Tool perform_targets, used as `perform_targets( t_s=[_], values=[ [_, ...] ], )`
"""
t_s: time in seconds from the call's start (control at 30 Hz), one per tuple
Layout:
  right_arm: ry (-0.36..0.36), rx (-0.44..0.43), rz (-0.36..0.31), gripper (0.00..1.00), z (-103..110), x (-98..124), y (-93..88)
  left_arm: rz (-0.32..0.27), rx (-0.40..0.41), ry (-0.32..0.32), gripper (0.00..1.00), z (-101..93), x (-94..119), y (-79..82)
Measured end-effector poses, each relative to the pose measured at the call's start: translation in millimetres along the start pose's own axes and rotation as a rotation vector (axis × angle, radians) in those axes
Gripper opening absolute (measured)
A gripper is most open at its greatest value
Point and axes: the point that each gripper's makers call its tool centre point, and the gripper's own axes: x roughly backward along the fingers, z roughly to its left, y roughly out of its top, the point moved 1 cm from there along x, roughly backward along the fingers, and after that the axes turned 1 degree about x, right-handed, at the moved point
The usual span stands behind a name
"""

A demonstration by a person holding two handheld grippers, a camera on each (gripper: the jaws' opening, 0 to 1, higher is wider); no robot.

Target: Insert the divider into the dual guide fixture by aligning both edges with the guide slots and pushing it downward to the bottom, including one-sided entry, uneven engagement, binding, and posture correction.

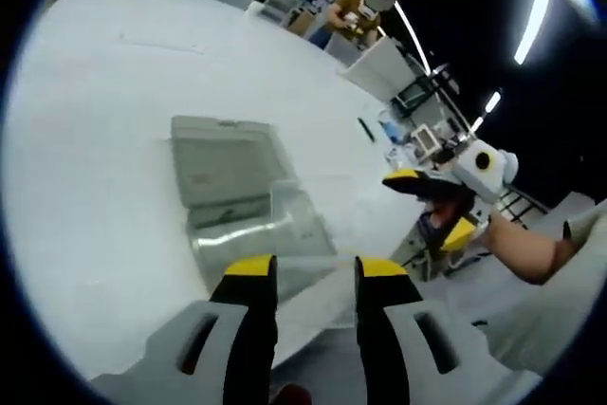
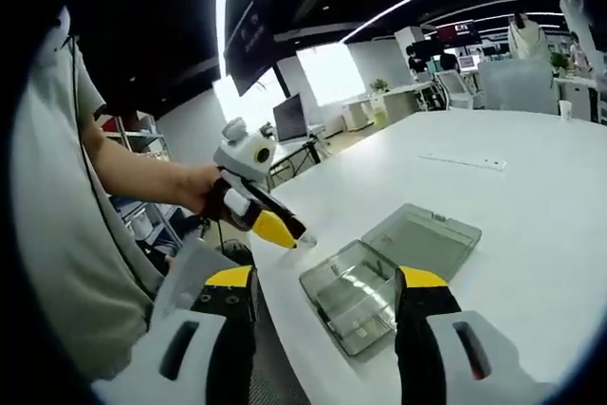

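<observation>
Near the table's edge, the left gripper (image 1: 313, 272) has its yellow-tipped jaws spread with nothing between them, hovering just above the near end of the clear plastic fixture box (image 1: 251, 211). That box lies open on the white table (image 1: 85, 187), its lid (image 1: 223, 154) folded back flat on the far side; a thin clear divider (image 1: 285, 198) stands upright inside the tray. To the right, beyond the table edge, the right gripper (image 1: 438, 206) hangs in the air, held by a person's hand (image 1: 517, 248), with its yellow tips well apart.

From the right gripper view, the right gripper (image 2: 327, 282) is likewise open and empty, poised over the same fixture box (image 2: 365, 296) with the lid (image 2: 422, 234) lying farther on. Left of it, the left gripper (image 2: 285, 232) points down toward the tray's near-left corner; whether it touches is unclear. Farther across the table lies a small flat strip (image 2: 465, 161), and beyond stand office desks and monitors (image 2: 289, 119).
</observation>
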Motion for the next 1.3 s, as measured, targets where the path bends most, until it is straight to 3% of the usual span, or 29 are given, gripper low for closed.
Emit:
perform_targets(
  t_s=[1.3],
  values=[
    [0.216, -0.205, -0.171, 0.60, 21.3, 2.8, 52.1, -0.119, -0.056, -0.298, 0.29, -71.3, 5.2, 30.2]
  ],
)
